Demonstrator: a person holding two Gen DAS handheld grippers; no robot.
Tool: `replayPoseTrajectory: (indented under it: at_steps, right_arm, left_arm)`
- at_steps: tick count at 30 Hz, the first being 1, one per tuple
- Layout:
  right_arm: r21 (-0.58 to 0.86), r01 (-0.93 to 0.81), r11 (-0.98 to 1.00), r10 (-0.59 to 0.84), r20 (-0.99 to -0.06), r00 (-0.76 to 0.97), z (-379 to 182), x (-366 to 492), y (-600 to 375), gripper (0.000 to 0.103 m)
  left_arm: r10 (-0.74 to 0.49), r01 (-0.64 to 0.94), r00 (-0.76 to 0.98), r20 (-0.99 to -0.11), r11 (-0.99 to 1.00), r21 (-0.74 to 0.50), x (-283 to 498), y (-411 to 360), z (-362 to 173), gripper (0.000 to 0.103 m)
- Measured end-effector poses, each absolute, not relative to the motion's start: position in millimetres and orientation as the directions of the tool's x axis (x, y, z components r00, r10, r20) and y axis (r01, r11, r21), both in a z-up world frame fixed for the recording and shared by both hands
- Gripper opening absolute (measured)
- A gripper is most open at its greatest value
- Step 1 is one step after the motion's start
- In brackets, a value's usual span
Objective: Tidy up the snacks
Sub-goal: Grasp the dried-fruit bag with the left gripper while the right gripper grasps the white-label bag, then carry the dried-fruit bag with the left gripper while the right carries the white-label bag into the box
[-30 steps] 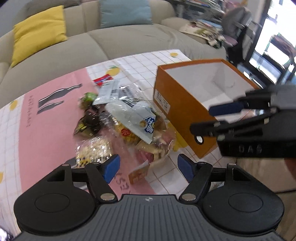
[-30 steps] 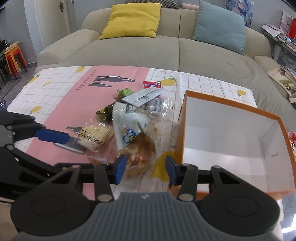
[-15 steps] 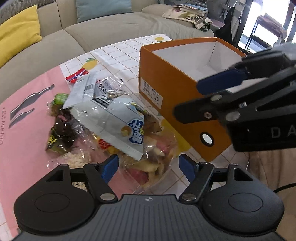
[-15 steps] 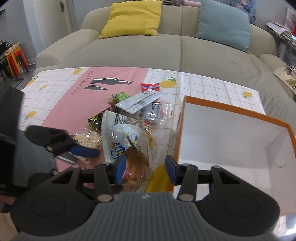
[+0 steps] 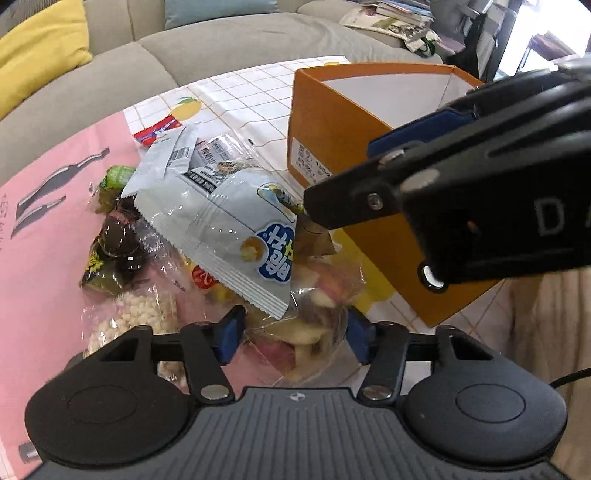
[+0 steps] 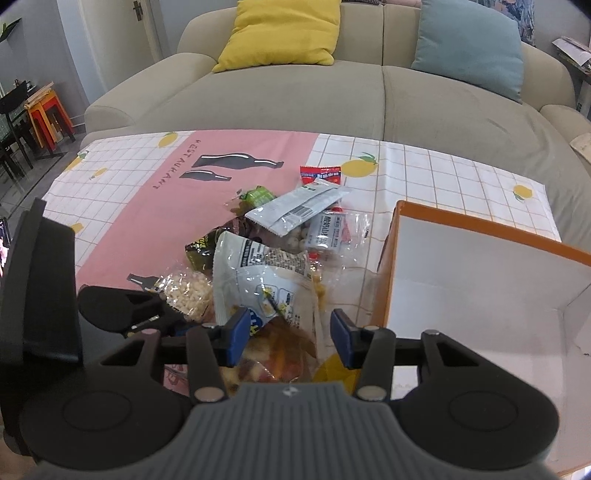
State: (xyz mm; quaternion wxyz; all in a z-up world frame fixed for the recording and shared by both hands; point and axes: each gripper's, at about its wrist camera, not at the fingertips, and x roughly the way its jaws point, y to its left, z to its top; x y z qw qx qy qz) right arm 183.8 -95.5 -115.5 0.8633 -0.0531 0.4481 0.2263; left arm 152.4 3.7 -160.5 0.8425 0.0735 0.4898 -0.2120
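Observation:
A heap of snack packets lies on the tablecloth: a pale blue-white bag [image 5: 221, 221] [image 6: 266, 273] on top, a clear bag of mixed dried fruit chips [image 5: 314, 321] [image 6: 273, 354] under it, a clear bag of small white puffs [image 5: 136, 314] [image 6: 188, 291], a dark packet [image 5: 110, 251], a grey-white sachet [image 6: 299, 210] and a red packet [image 6: 319, 173]. An open orange box with a white inside [image 5: 332, 122] [image 6: 480, 280] stands right of the heap. My left gripper [image 5: 291, 336] is open around the fruit chip bag. My right gripper [image 6: 288, 332] is open over the same bag.
A beige sofa [image 6: 295, 92] with a yellow cushion [image 6: 280, 33] and a blue cushion [image 6: 469, 48] runs behind the table. The cloth has a pink panel [image 6: 192, 184] left of the heap. Red and orange stools [image 6: 48, 118] stand at far left.
Both grippers have moved in on the heap. The fruit chip bag now lies between the left fingers, and the right gripper has come lower and closer over it. Both stay open.

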Motion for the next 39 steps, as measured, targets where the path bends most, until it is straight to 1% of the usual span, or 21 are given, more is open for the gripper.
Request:
replayPoseTrajectory:
  at_steps: [2, 5, 9, 13, 15, 17, 21, 24, 26, 29, 32, 34, 36, 39]
  right_arm:
    - [0.118, -0.441, 0.890, 0.351, -0.794, 0.496, -115.2, 183.8, -96.1, 0.051]
    - [0.123, -0.450, 0.885, 0.362, -0.790, 0.496, -114.7, 184.4, -95.2, 0.052]
    - [0.135, -0.461, 0.877, 0.382, -0.779, 0.498, -111.7, 185.4, -92.7, 0.060]
    - [0.144, -0.470, 0.871, 0.396, -0.773, 0.496, -110.0, 188.3, -85.5, 0.066]
    - [0.152, -0.465, 0.872, 0.399, -0.772, 0.495, -110.9, 190.1, -82.1, 0.074]
    - [0.160, -0.470, 0.868, 0.407, -0.771, 0.490, -113.1, 190.6, -77.9, 0.078]
    - [0.144, -0.497, 0.856, 0.407, -0.781, 0.474, -122.5, 193.6, -68.3, 0.084]
    - [0.120, -0.520, 0.846, 0.395, -0.796, 0.459, -133.8, 194.9, -60.1, 0.084]
    - [0.087, -0.545, 0.834, 0.379, -0.807, 0.453, -142.7, 194.3, -54.1, 0.084]
    - [0.032, -0.585, 0.811, 0.346, -0.832, 0.433, -156.7, 192.7, -45.6, 0.092]
    - [-0.024, -0.600, 0.799, 0.290, -0.860, 0.420, -164.7, 187.7, -41.7, 0.092]
    - [-0.023, -0.608, 0.793, 0.291, -0.863, 0.412, -164.1, 181.4, -44.9, 0.093]
    - [-0.016, -0.621, 0.784, 0.299, -0.866, 0.400, -164.3, 176.1, -48.0, 0.097]
    - [-0.080, -0.661, 0.746, 0.271, -0.870, 0.412, -169.4, 165.4, -44.5, 0.097]
  left_arm:
    - [-0.289, 0.396, 0.426, -0.857, 0.911, -0.111, 151.5, 9.4, -157.6, 0.055]
    - [-0.284, 0.348, 0.437, -0.853, 0.928, -0.131, 145.0, 20.4, -148.8, 0.054]
    - [-0.269, 0.292, 0.447, -0.853, 0.945, -0.146, 134.0, 37.7, -131.2, 0.053]
    - [-0.268, 0.232, 0.454, -0.850, 0.956, -0.178, 120.2, 54.6, -112.0, 0.053]
    - [-0.258, 0.193, 0.473, -0.843, 0.963, -0.187, 114.9, 66.5, -104.5, 0.053]
    - [-0.230, 0.150, 0.498, -0.836, 0.973, -0.178, 113.8, 76.5, -98.1, 0.053]
    - [-0.163, 0.071, 0.529, -0.833, 0.986, -0.148, 118.8, 94.1, -92.7, 0.053]
    - [-0.132, 0.024, 0.538, -0.833, 0.990, -0.141, 126.2, 103.7, -95.0, 0.053]
    - [-0.129, 0.010, 0.539, -0.832, 0.989, -0.147, 127.6, 106.4, -96.8, 0.053]
    - [-0.139, 0.009, 0.537, -0.832, 0.987, -0.159, 128.1, 106.6, -99.4, 0.053]
    - [-0.159, 0.019, 0.526, -0.836, 0.984, -0.175, 126.2, 103.9, -104.3, 0.053]
    - [-0.168, 0.030, 0.515, -0.840, 0.984, -0.178, 124.5, 100.9, -107.9, 0.053]
    - [-0.174, 0.036, 0.501, -0.848, 0.983, -0.180, 123.4, 97.9, -112.7, 0.053]
    - [-0.178, 0.036, 0.481, -0.859, 0.982, -0.183, 122.4, 94.7, -118.0, 0.053]
